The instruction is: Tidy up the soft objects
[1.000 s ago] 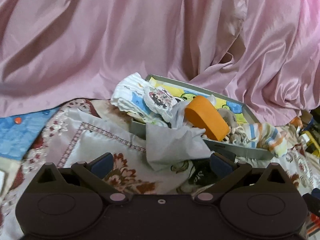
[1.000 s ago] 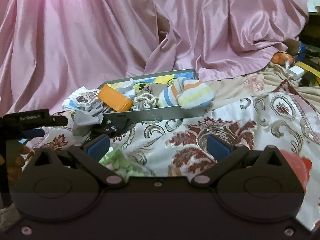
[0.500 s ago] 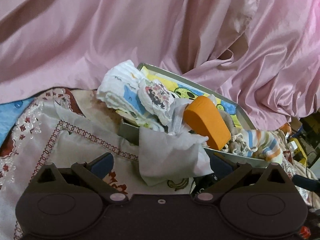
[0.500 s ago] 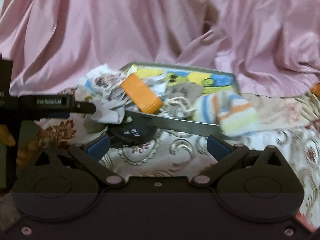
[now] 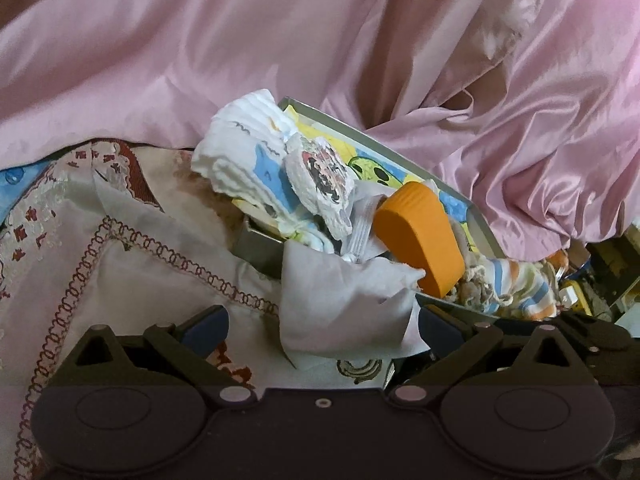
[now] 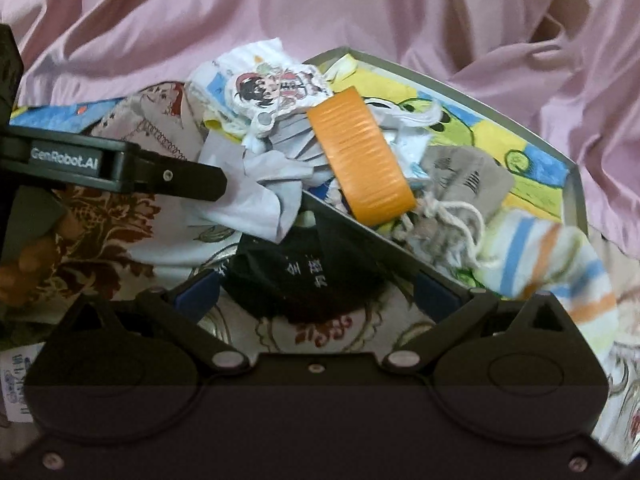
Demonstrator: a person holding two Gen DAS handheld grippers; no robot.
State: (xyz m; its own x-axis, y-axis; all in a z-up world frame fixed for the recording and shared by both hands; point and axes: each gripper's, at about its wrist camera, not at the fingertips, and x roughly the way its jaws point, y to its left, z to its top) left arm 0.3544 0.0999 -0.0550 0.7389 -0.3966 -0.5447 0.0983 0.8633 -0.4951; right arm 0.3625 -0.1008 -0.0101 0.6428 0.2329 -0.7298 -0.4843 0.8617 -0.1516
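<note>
A grey-rimmed tray (image 5: 360,132) with a cartoon lining holds a heap of soft things: a folded diaper (image 5: 244,160), a cartoon patch (image 5: 320,180), an orange sponge (image 5: 420,236) and a striped sock (image 5: 516,292). A pale grey cloth (image 5: 344,304) hangs over the tray's near wall, between the wide-apart fingers of my open left gripper (image 5: 320,328). My right gripper (image 6: 318,296) is open around a black cloth (image 6: 304,276) with white lettering, which lies on the bedspread against the tray (image 6: 576,184). A grey drawstring pouch (image 6: 460,184) sits inside.
Pink satin fabric (image 5: 200,40) rises behind the tray. A patterned cream and red bedspread (image 5: 120,264) covers the near ground. One of the left gripper's fingers (image 6: 168,174) reaches in from the left in the right wrist view, with a hand (image 6: 20,276) below it. Clutter lies at far right (image 5: 580,292).
Both grippers have moved closer to the tray. The right one has swung left, from the bedspread to the black cloth. The left one now has the grey cloth between its fingers.
</note>
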